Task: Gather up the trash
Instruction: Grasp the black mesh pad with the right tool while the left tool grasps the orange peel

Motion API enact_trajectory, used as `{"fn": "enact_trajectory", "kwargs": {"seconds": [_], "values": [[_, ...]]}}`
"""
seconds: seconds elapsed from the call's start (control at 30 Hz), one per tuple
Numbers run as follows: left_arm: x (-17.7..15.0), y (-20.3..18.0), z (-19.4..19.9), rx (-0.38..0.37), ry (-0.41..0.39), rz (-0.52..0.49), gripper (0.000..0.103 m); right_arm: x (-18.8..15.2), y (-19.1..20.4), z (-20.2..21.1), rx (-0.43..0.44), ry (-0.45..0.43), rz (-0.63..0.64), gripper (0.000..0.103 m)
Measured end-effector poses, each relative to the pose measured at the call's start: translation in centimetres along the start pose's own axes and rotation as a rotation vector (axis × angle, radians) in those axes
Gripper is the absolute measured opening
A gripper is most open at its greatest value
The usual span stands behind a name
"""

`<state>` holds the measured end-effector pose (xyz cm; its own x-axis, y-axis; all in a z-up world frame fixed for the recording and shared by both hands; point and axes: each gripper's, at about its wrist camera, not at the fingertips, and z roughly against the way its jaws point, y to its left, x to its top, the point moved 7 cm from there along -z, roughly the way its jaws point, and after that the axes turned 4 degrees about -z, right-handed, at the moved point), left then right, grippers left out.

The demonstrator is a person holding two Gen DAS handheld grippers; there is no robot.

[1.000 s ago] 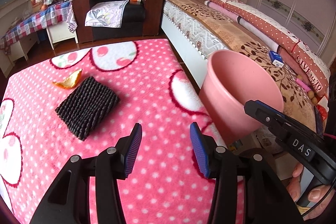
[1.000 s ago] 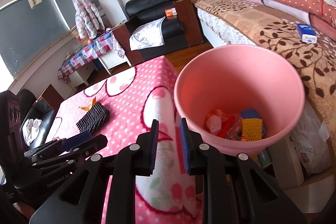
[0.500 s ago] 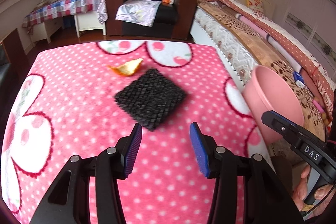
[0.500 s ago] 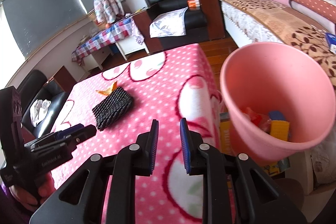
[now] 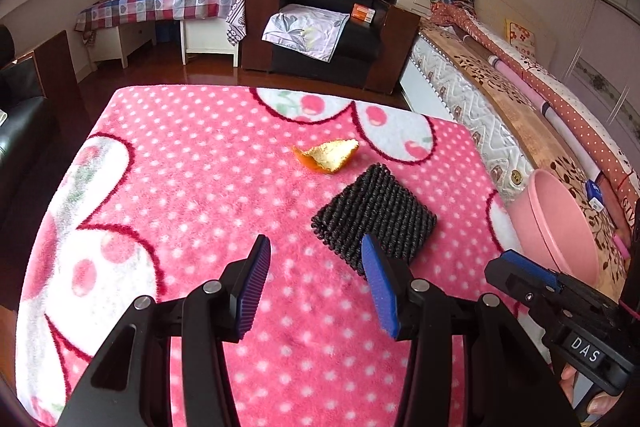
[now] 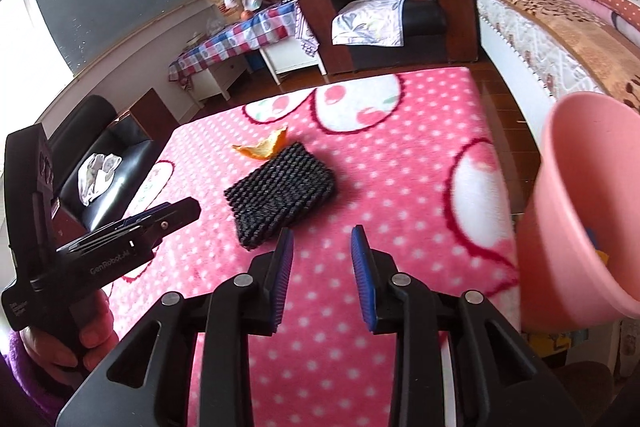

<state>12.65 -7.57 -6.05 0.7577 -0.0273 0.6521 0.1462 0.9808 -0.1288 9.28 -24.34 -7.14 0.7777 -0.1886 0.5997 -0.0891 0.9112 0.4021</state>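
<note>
A black knitted pad [image 5: 374, 219] [image 6: 282, 189] and an orange peel [image 5: 328, 158] [image 6: 264, 149] lie on the pink dotted table cover [image 5: 192, 187]. The pink bin [image 5: 560, 223] [image 6: 588, 211] stands off the table's right edge, with bits of trash inside. My left gripper [image 5: 318, 287] is open and empty, low over the cover, just short of the pad; it also shows in the right wrist view [image 6: 160, 217]. My right gripper [image 6: 322, 277] is open and empty, near the pad's right side and left of the bin.
A bed [image 5: 520, 99] runs along the right. A black armchair [image 5: 328, 27] with an orange box stands behind the table. A checked-cloth desk [image 5: 160, 7] is at the back left. A black chair [image 6: 100, 163] with a white cloth stands at the table's left.
My left gripper swung left from the bin toward the pad. My right gripper drew away from the bin, which was between its fingers, and its jaws opened wider.
</note>
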Motion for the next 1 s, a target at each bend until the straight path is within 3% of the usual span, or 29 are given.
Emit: {"fn": "enact_trajectory", "kwargs": {"seconds": [0.3,0.47,0.87,0.93,1.0], "values": [[3.1,1.7,-2.5,0.002,-0.012,0.051,0.047,0.6,1.7,-3.8,0.03,0.073,-0.072,0.032],[4.8,2.2,-4.8,0.005,-0.005,0.079,0.047,0.9,1.8,-5.7,0.037,0.102,-0.122,0.039],[6.1,2.2,-9.5,-0.016,0.057,0.083,0.047,1.1,2.7,-8.3,0.01,0.12,-0.108,0.039],[6.0,2.0,-10.0,-0.025,0.071,0.074,0.041,1.0,2.7,-8.2,0.008,0.116,-0.108,0.039],[5.7,1.7,-10.6,-0.028,0.085,0.059,0.022,1.0,2.6,-8.1,0.006,0.112,-0.106,0.039]]}}
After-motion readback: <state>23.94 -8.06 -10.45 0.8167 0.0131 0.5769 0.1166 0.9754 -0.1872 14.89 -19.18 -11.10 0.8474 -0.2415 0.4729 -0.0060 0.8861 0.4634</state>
